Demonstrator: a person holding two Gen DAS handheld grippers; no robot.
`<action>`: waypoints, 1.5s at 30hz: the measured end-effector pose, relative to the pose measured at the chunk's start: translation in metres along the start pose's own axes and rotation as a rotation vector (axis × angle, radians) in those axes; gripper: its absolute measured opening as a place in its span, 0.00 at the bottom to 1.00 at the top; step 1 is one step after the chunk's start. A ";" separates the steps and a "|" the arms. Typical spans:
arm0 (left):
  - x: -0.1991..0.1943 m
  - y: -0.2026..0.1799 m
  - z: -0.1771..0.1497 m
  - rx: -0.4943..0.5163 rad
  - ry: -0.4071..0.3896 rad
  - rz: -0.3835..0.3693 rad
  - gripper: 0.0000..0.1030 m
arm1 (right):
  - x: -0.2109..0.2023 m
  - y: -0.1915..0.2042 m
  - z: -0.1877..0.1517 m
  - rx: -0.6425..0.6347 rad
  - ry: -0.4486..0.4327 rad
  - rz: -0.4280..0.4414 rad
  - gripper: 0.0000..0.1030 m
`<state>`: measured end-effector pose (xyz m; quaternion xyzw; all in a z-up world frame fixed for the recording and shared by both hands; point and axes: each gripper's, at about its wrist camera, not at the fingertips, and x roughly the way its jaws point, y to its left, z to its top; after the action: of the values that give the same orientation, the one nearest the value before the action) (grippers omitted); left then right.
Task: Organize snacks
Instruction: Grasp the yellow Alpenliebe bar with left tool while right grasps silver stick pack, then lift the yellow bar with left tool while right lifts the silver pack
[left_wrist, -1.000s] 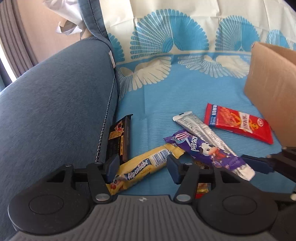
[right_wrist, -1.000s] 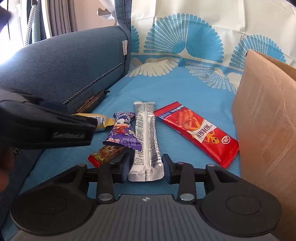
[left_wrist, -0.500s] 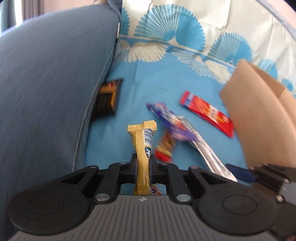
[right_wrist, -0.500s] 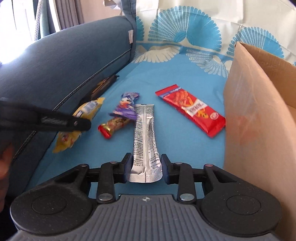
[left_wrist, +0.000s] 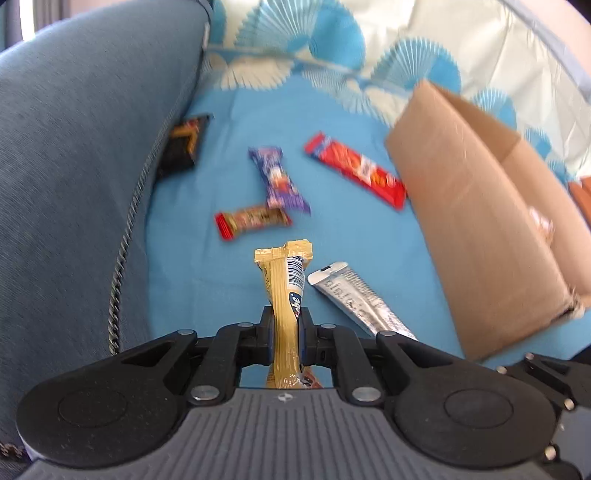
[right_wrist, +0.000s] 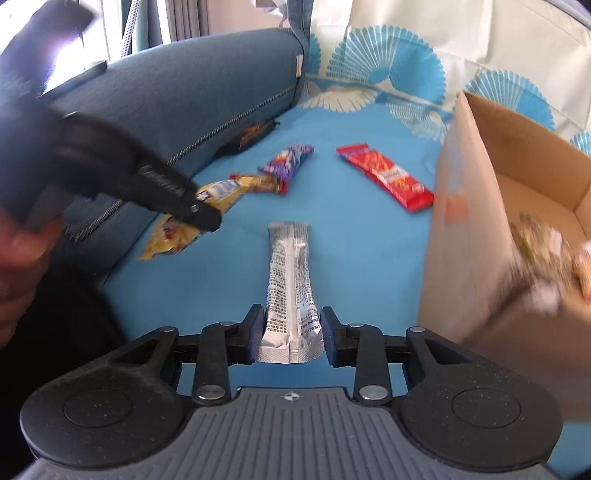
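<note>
A blue sheet (left_wrist: 229, 280) with pale fan prints covers a sofa seat, a grey-blue cushion (left_wrist: 74, 155) rising at its left; curtains and bright window light show beyond it in the right wrist view; an open box (right_wrist: 480, 229) stands at the right, blurred packets inside. The left gripper (left_wrist: 286, 336) is clamped narrow on a yellow bar (left_wrist: 286, 291), lifted clear of the sheet, its crimped end forward; the right gripper (right_wrist: 291, 334) pinches a silver sachet (right_wrist: 290, 280) by one end, black print on its foil. On the sheet lie a purple bar (left_wrist: 277, 177), a small red-ended bar (left_wrist: 251, 221) touching it, a red packet (left_wrist: 354, 170) near the box, and a black packet (left_wrist: 183, 146) against the cushion.
</note>
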<state>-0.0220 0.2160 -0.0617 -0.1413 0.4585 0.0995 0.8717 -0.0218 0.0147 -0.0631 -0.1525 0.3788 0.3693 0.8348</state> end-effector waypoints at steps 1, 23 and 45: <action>0.004 -0.001 0.000 0.005 0.024 -0.010 0.12 | -0.003 0.001 -0.004 0.002 0.004 0.004 0.34; 0.029 0.010 0.002 -0.055 0.135 -0.079 0.29 | 0.033 -0.004 -0.011 0.008 -0.040 0.028 0.30; 0.028 0.009 0.001 -0.048 0.135 -0.069 0.32 | 0.030 -0.009 -0.014 0.035 -0.029 -0.050 0.29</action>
<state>-0.0080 0.2257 -0.0861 -0.1842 0.5087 0.0705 0.8381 -0.0096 0.0159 -0.0949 -0.1422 0.3692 0.3437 0.8517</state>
